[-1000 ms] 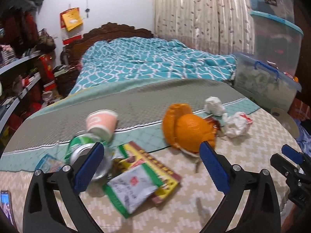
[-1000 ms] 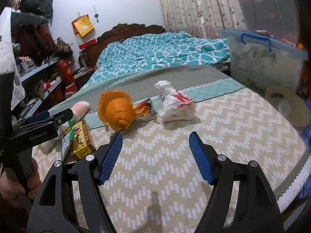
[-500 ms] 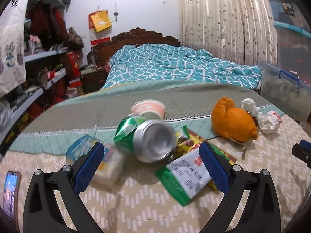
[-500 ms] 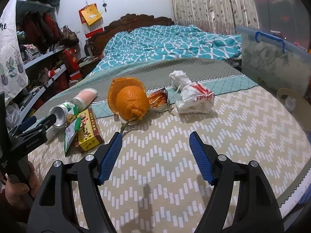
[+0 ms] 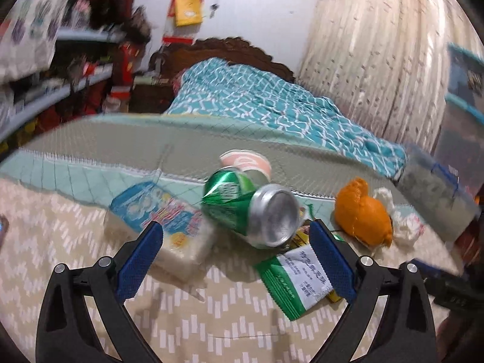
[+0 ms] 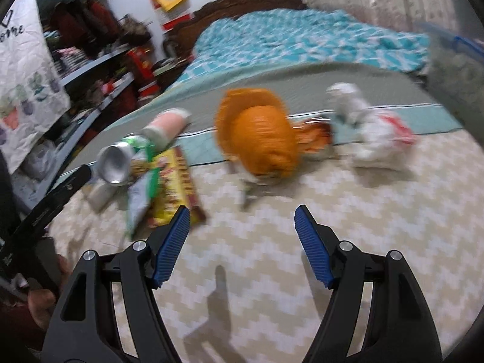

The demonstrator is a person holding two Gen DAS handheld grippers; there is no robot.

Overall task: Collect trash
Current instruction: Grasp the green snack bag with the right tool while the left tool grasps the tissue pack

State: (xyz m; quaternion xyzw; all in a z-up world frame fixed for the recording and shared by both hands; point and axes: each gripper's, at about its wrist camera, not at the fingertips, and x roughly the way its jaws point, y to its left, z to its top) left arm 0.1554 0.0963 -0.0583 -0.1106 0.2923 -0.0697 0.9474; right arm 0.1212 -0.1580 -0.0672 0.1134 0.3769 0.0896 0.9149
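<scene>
A green can [image 5: 251, 208] lies on its side on the patterned bed mat, bottom toward me, just beyond my open, empty left gripper [image 5: 236, 233]. Around it lie a tissue pack [image 5: 163, 217], a pink paper cup [image 5: 246, 163], a green-white sachet [image 5: 298, 278] and orange peel [image 5: 363, 211]. My right gripper [image 6: 242, 220] is open and empty, short of the orange peel [image 6: 260, 139]. In the right wrist view, a crumpled white wrapper [image 6: 372, 133] lies right of the peel, and the can [image 6: 116, 160], cup [image 6: 166, 124] and a yellow box [image 6: 175, 181] lie to its left.
A teal quilt [image 5: 272, 103] covers the far half of the bed. Cluttered shelves [image 5: 60, 84] stand along the left. Clear storage boxes [image 5: 438, 181] stand at the right by the curtain. The left gripper's body [image 6: 45, 205] shows at the left of the right wrist view.
My left gripper has swung left and closer, so the can now lies between its fingers. My right gripper has moved forward toward the orange peel. Both stay open.
</scene>
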